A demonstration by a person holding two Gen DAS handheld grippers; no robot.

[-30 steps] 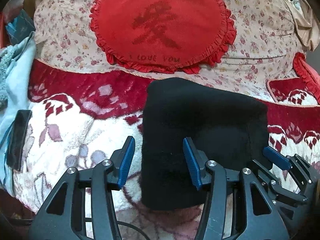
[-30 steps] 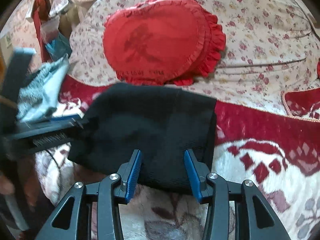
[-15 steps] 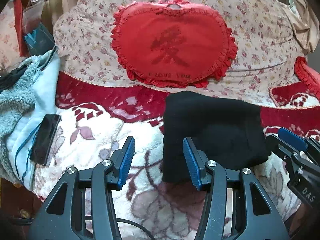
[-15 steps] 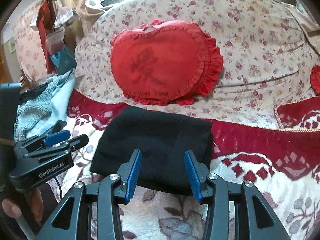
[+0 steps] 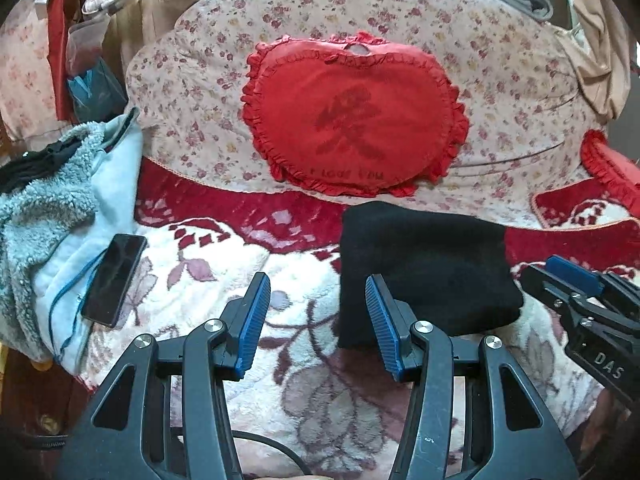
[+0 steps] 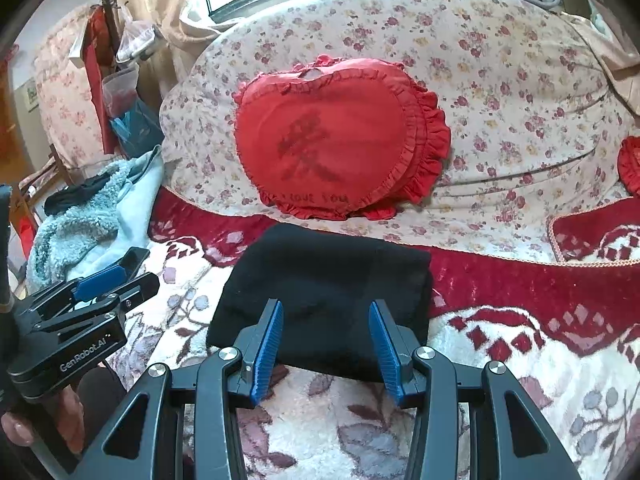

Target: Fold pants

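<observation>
Right wrist view: folded black pants lie flat on the blanket, below the heart pillow.
Both grippers hover near its front edge, jaws wide and empty: right gripper centred, left gripper off its left side.

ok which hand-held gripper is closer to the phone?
Left. The left hand-held gripper hangs open beside the phone lying on the light blue fleece; the right hand-held gripper hangs open over the folded black pants.
</observation>
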